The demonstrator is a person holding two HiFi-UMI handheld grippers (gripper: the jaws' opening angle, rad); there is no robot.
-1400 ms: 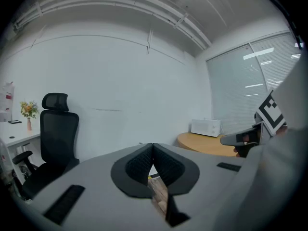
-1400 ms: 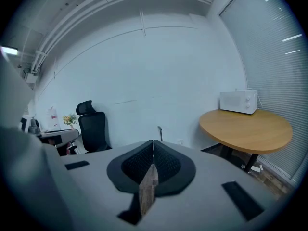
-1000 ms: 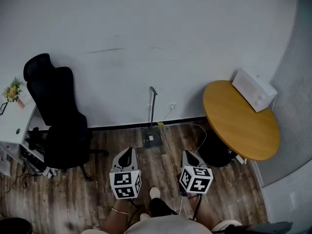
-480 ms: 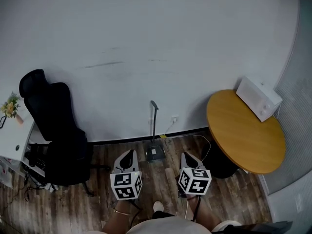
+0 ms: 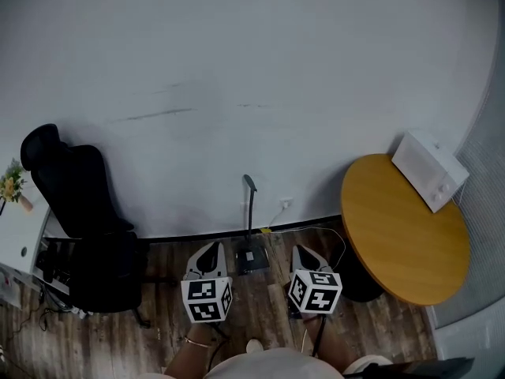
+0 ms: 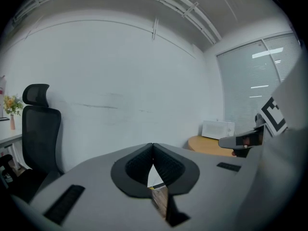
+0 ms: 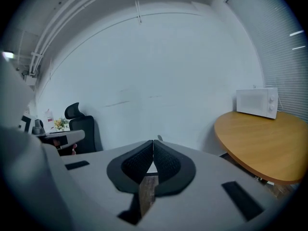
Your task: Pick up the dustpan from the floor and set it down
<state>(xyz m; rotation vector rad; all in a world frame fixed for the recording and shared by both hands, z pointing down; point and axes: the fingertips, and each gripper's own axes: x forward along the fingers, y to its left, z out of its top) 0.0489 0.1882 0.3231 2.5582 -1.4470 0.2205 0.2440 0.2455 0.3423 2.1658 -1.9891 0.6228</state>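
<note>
Head view, dustpan (image 5: 251,260): dark, flat, rectangular pan on the floor (image 5: 260,326) at the foot of the wall (image 5: 237,69). Its thin handle stands upright. It lies between and just ahead of the two grippers, touched by neither.
Head view, left gripper (image 5: 208,251): smooth grey shell tapering to a point, with a cube of black-and-white square markers behind.
Head view, right gripper (image 5: 304,251): same build, same kind of cube.
Head view, floor: dark wood-grain planks.
Head view, table (image 5: 402,235): round, smooth orange-brown top, with a white box-shaped microwave (image 5: 430,170) at its far edge.
Head view, office chair (image 5: 79,212): black, high back with a headrest, on the left.
Left gripper view, left gripper (image 6: 153,149): ribbed black pads meet at the tip, closed on nothing.
Left gripper view, surroundings: plain white wall, chair on the left, microwave on the right.
Right gripper view, right gripper (image 7: 153,146): ribbed pads pressed together, empty.
Right gripper view, dustpan: only the slim handle top shows, just above the jaw tips.
Right gripper view, table: glossy wood, curved edge.
</note>
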